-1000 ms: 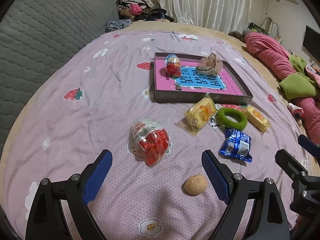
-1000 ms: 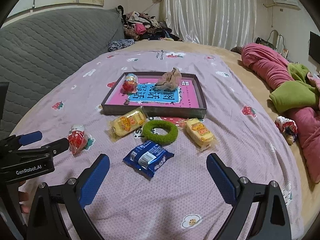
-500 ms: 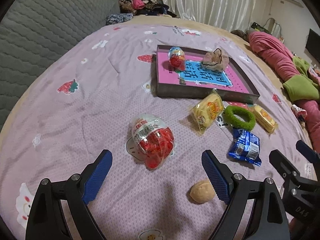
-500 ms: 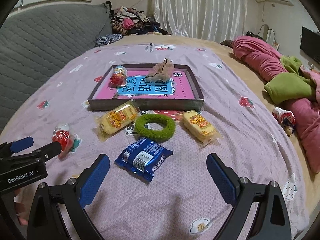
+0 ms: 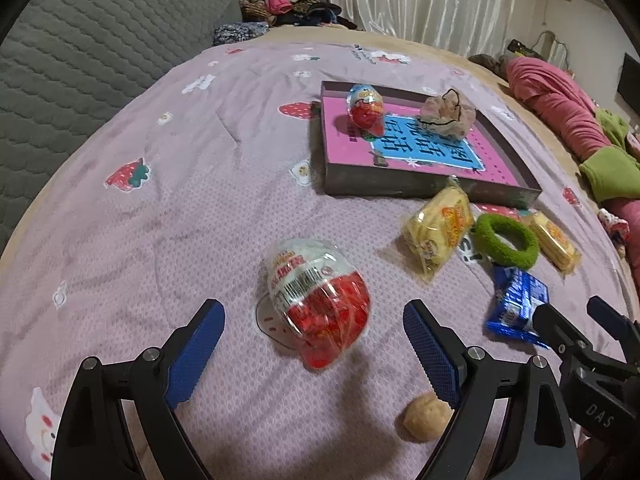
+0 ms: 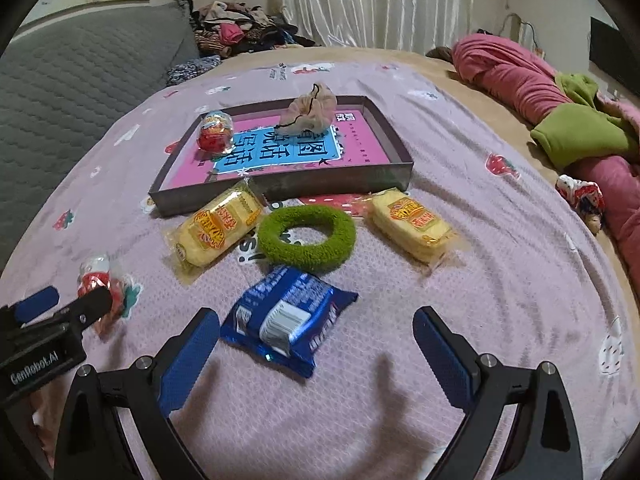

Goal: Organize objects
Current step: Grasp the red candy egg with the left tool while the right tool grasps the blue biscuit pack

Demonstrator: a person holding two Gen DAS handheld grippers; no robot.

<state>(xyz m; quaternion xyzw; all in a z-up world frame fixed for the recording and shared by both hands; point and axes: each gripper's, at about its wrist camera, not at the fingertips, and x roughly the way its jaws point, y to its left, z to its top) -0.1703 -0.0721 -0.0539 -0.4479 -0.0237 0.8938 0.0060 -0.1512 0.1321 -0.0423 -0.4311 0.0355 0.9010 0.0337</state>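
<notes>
Clear plastic egg with red filling (image 5: 320,304) lay between the wide-open jaws of the left gripper (image 5: 314,336), untouched. Blue foil snack packet (image 6: 286,318) lay between the right gripper's (image 6: 316,344) parted jaws, ungripped.

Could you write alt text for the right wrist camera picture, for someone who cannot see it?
An open right gripper with blue pads hovers over a blue foil snack packet on a lilac bedspread. Beyond lie a fuzzy green ring, two yellow wrapped cakes and a shallow pink-lined box tray.
</notes>
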